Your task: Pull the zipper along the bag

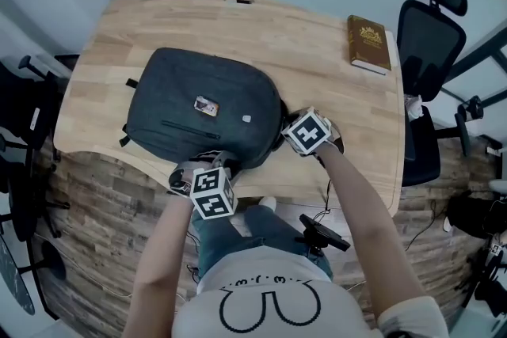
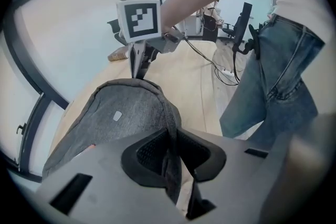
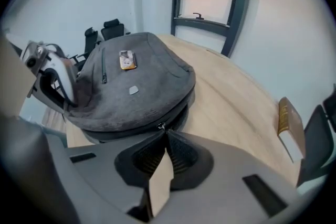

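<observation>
Right gripper view: right tool (image 3: 164,136) is pinching zipper pull (image 3: 160,126) at its very tips, bag (image 3: 136,81) lying just ahead on desk (image 3: 231,97). Left tool (image 2: 170,152) is clamping bag fabric. Likely risks: thin pinch slipping off pull; fabric bunching, jamming zipper.

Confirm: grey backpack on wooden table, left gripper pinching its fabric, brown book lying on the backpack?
No. The brown book lies on the table itself, apart from the backpack, near the far right corner; the head view shows it. The rest is right.
</observation>
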A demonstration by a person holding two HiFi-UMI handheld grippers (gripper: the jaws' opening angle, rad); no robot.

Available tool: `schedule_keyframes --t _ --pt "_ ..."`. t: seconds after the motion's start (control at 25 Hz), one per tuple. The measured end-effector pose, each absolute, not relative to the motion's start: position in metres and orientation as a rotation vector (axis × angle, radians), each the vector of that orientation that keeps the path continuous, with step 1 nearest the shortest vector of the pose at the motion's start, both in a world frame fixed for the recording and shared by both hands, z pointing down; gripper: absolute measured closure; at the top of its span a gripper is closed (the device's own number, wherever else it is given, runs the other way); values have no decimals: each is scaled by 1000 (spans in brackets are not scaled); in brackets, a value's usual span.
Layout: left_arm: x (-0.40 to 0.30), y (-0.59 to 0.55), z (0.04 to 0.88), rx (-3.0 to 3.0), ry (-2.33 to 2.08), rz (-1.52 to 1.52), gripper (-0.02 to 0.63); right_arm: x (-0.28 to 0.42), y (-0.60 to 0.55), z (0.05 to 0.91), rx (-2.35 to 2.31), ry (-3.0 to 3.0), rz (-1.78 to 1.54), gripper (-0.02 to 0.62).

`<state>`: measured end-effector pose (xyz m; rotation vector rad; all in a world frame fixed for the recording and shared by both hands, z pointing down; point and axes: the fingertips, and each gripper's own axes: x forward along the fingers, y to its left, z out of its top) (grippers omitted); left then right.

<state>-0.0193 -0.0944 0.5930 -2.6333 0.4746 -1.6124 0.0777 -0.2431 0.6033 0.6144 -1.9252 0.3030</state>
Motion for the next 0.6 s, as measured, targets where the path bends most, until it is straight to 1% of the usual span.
schedule_keyframes --t 0.28,0.6 --pt "-17 -110 592 -2602 480 -1600 545 76 -269 607 715 -1924 319 532" --pt "-51 -103 597 -2458 340 -1598 544 74 -232 598 705 -1946 368 538"
